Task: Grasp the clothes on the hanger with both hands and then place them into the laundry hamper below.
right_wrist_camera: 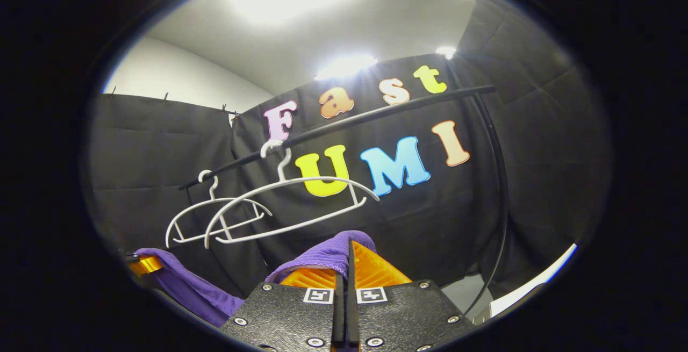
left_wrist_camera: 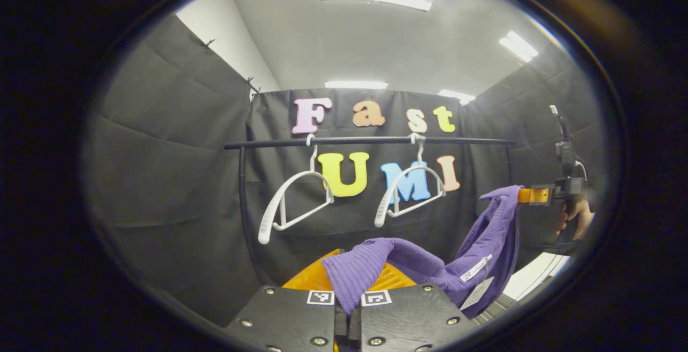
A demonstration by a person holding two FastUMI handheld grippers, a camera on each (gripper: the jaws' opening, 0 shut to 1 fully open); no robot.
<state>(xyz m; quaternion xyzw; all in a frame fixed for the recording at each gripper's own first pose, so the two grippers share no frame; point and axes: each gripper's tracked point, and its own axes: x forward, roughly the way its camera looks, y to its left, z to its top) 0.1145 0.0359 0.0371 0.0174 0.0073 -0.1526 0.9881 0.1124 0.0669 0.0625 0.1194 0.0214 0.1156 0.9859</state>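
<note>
Left gripper [left_wrist_camera: 348,287] clamped on the purple sweater [left_wrist_camera: 430,266], knit bunched between its fingers. Right gripper [right_wrist_camera: 346,266] pinches the other end; sweater spans between them, below two bare hangers [left_wrist_camera: 293,201].

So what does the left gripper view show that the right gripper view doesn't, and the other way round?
Left gripper view: the right tongs from afar, held by a hand and clamped on the raised end of the purple sweater, plus its white tags. Right gripper view: the rack's curved side post, and the left tongs far off at lower left, gripping the other end. Shared: the black rail, two bare white hangers, and the sweater held between both tongs, off the hangers.
</note>
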